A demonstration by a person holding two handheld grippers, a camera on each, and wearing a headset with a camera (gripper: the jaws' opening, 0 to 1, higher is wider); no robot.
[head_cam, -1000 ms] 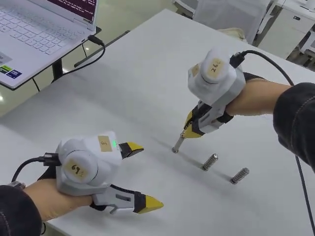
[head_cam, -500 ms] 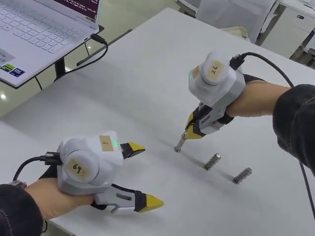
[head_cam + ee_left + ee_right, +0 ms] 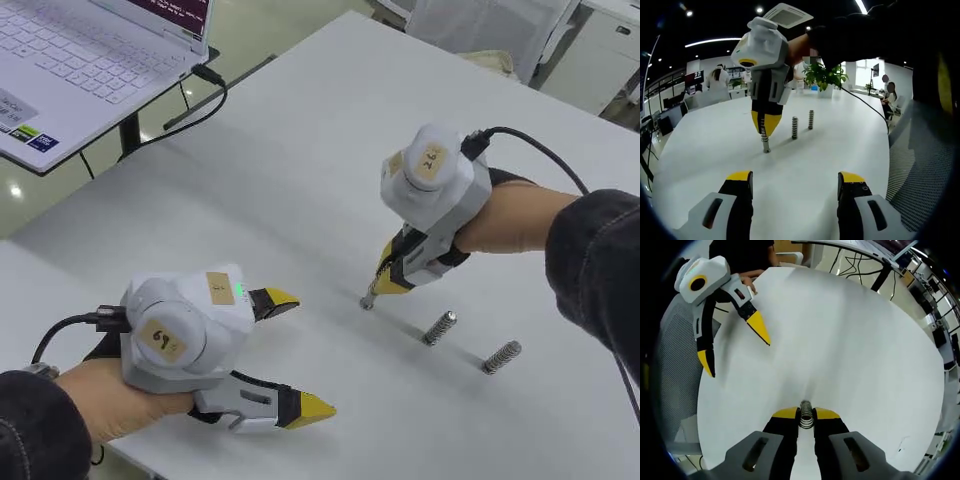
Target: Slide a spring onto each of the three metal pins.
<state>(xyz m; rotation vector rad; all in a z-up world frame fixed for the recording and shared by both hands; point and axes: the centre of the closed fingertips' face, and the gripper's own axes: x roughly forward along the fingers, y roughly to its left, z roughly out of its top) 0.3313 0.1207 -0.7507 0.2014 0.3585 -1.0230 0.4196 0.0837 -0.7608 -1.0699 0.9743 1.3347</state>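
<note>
Head view, left to right.

- Laptop [image 3: 70, 60]: open, on a stand beyond the tabletop's [image 3: 290, 150] far left edge. A black cable [image 3: 205, 95] is plugged into its side and droops past that edge.
- Left gripper [image 3: 305, 352]: at the near edge, toward the left corner, held in a hand [image 3: 110, 405]. Claw spread wide, nothing between the yellow tips. Its own view confirms this: left gripper [image 3: 796, 177] with bare tabletop [image 3: 805, 160] between the tips. From the right gripper view it sits off to the left, left gripper [image 3: 737, 356], tips well apart.
- Right gripper [image 3: 385, 283]: mid-tabletop, pointing steeply down. Its own view shows the right gripper [image 3: 806, 413] pinching a spring [image 3: 806, 421] end-on between the yellow tips.
- First pin [image 3: 367, 300]: upright, directly under those tips. Its lower shaft shows bare. The left gripper view gives the same reading: right gripper [image 3: 764, 131] just above the first pin [image 3: 766, 145], bare metal below the tips. Cannot tell whether the pin top has entered the held coil.
- Second pin [image 3: 440, 327] and third pin [image 3: 501, 356]: further right along the same row toward the near right edge, apart from each other, each upright with a coil over its shaft. In the left gripper view, the second pin [image 3: 794, 127] and third pin [image 3: 811, 119] stand just beyond the first.
</note>
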